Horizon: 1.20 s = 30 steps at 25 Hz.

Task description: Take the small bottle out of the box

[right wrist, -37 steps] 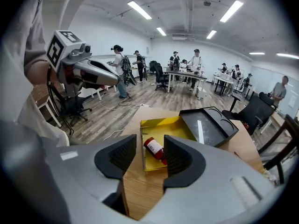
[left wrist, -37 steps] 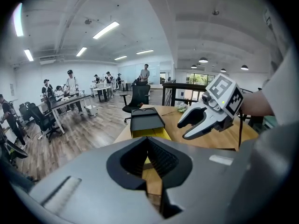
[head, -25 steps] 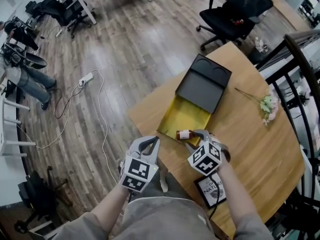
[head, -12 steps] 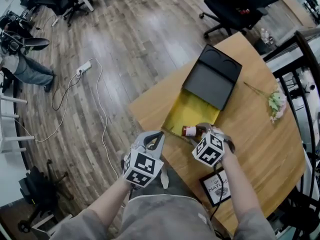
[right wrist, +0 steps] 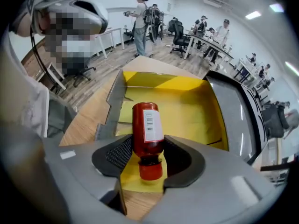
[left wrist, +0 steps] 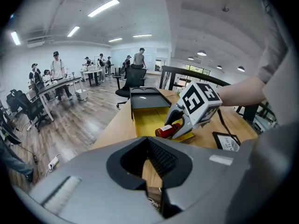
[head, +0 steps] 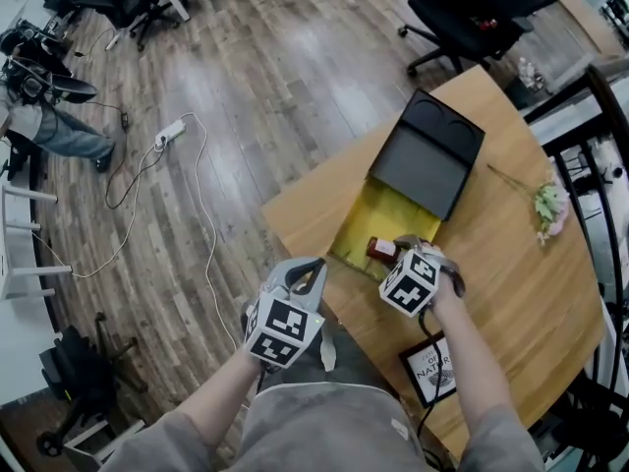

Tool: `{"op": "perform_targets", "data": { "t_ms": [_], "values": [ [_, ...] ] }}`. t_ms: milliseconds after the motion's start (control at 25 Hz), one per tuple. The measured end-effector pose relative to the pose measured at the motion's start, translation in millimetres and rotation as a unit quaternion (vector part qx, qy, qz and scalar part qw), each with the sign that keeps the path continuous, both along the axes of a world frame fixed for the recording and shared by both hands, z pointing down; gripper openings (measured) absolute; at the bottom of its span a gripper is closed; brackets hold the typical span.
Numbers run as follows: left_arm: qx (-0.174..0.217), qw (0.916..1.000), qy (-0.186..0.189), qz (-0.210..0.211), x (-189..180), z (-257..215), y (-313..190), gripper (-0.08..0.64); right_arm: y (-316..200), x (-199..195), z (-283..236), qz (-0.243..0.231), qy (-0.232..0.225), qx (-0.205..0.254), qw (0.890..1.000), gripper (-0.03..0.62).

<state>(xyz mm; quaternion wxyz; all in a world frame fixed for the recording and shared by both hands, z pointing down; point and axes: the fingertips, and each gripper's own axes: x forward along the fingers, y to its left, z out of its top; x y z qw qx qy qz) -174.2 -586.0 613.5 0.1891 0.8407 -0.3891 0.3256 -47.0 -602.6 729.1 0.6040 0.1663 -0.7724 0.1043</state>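
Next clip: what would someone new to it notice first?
A red bottle sits between the right gripper's opening jaws, over the near end of a yellow-lined box on the wooden table. The box's black lid lies flipped open beyond, and the shut left gripper hangs empty short of the table.

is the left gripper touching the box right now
Apart. The head view shows the left gripper off the near edge of the table, with a strip of bare wood between it and the box.

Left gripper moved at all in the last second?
No. The left gripper still hangs just off the table's near edge, below its left corner, the same spot as before.
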Motion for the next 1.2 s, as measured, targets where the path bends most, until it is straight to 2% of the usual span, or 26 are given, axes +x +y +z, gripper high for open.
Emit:
{"op": "perform_targets", "data": {
  "t_ms": [160, 320, 480, 840, 1040, 1200],
  "values": [
    [0.011, 0.9999, -0.002, -0.005, -10, -8, -3, 0.000, -6, -11, -18, 0.057, -0.056, -0.006, 0.997, 0.212],
    [0.026, 0.9996, -0.002, -0.012, -20, -25, -7, 0.001, -13, -20, -51, 0.094, -0.109, 0.018, 0.989, 0.212],
    [0.054, 0.9984, 0.002, -0.018, -28, -55, -16, 0.001, -18, -28, -100, 0.125, -0.163, 0.050, 0.977, 0.212],
    [0.128, 0.9915, 0.016, -0.017, -37, -135, -29, 0.000, -26, -31, -223, 0.186, -0.265, 0.158, 0.933, 0.206],
    [0.165, 0.9858, 0.030, -0.010, -37, -172, -31, 0.000, -21, -28, -267, 0.198, -0.286, 0.202, 0.915, 0.204],
    [0.192, 0.9806, 0.041, -0.007, -38, -203, -30, 0.000, -16, -22, -308, 0.218, -0.316, 0.238, 0.892, 0.204]
  ]
}}
